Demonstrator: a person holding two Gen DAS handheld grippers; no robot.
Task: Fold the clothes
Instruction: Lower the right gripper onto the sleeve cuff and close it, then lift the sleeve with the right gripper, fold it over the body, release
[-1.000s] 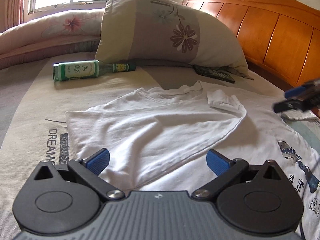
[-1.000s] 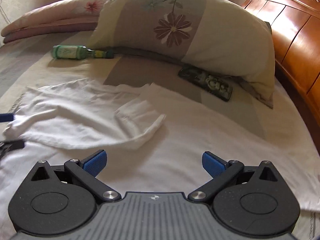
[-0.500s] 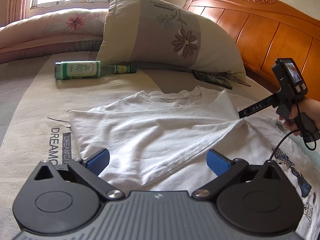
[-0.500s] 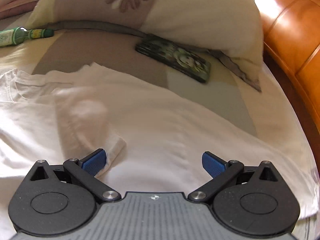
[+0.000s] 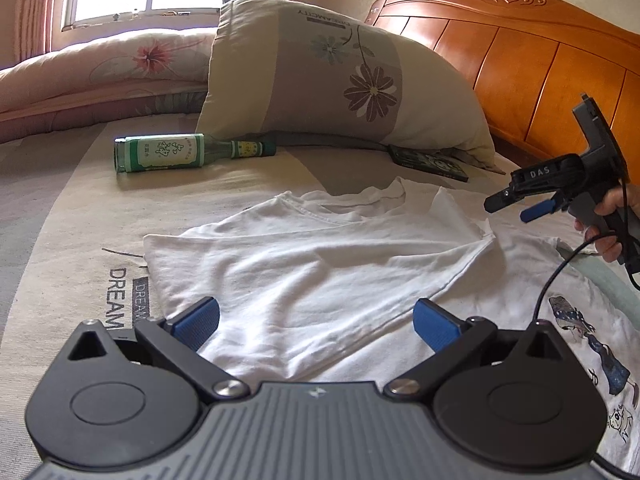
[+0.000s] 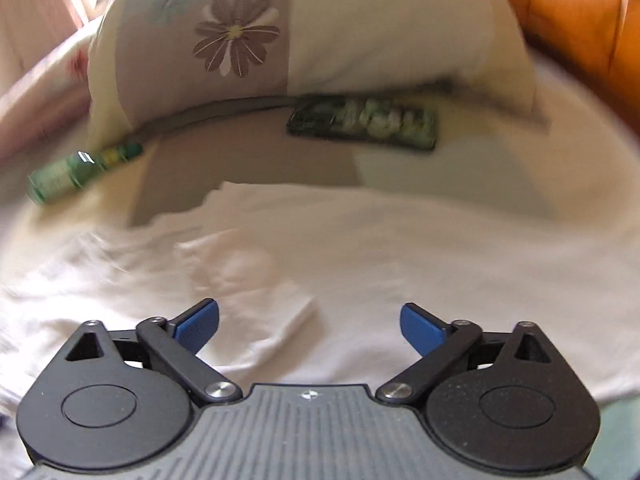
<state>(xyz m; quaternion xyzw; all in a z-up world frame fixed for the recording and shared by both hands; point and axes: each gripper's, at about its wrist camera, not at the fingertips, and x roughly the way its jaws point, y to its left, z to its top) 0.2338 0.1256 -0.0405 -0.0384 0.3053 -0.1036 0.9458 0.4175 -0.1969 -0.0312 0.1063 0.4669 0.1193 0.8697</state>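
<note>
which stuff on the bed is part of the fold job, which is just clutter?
Job:
- white T-shirt, partly folded
- left gripper, open over the shirt
- right gripper, closing, nothing pinched yet

Clutter:
- green bottle lying on its side
- pillow
- phone by the pillow
- folded quilt

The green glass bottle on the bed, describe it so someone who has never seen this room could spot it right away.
Start at the big flowered pillow leaning against the wooden headboard. At its lower left corner, on the bedsheet beyond the white T-shirt, the green bottle lies on its side, neck toward the pillow. Unlike the flat dark phone nearby, it is round glass with a pale label.
</note>
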